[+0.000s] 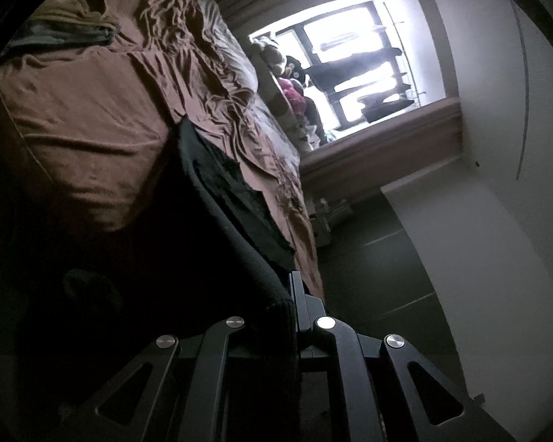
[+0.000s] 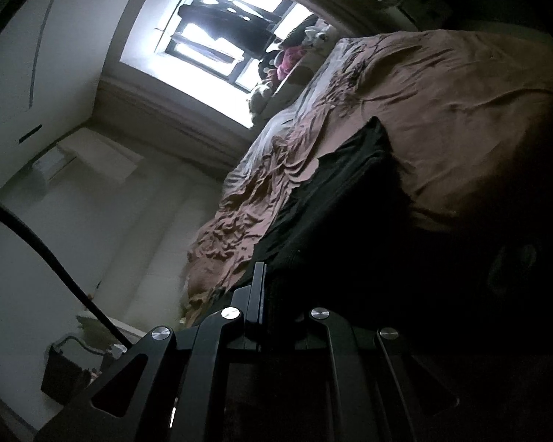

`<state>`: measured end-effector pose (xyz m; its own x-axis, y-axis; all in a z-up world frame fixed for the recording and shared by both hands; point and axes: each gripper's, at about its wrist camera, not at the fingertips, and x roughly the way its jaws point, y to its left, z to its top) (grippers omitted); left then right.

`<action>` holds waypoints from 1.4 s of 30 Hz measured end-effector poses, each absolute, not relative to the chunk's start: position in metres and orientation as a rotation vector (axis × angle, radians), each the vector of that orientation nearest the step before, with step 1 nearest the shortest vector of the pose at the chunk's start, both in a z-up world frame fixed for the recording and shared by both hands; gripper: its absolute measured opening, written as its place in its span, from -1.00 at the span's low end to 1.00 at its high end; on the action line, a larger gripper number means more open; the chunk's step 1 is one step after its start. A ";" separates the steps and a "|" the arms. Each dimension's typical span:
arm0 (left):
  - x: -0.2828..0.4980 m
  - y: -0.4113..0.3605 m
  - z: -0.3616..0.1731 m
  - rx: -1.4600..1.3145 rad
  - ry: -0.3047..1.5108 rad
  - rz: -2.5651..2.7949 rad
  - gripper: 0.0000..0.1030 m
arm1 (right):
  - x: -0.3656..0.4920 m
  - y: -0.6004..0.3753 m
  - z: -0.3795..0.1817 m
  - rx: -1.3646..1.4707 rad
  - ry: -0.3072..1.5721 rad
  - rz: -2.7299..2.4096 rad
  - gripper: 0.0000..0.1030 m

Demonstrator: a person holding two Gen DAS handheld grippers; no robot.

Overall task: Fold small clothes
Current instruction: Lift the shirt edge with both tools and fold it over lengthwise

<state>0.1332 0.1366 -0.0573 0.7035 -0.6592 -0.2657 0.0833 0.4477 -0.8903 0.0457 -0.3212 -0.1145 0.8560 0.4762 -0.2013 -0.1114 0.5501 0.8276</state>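
Dark garment [image 1: 217, 199] pinched in both tools; it stretches ahead over the bed [image 1: 92, 118].

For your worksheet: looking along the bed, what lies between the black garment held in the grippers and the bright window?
In both wrist views, rumpled brown bedding stretches from the black garment toward the window, with stuffed toys piled by the window.

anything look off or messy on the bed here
Nothing damaged or spilled. The brown bedspread is heavily rumpled along its window side. The dark garment, pinched by both grippers, left and right, hangs unevenly over it.
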 end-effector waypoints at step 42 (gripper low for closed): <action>0.337 0.139 -0.040 -1.071 0.683 -0.422 -0.83 | 0.271 -0.348 -0.090 0.920 0.425 0.349 -0.90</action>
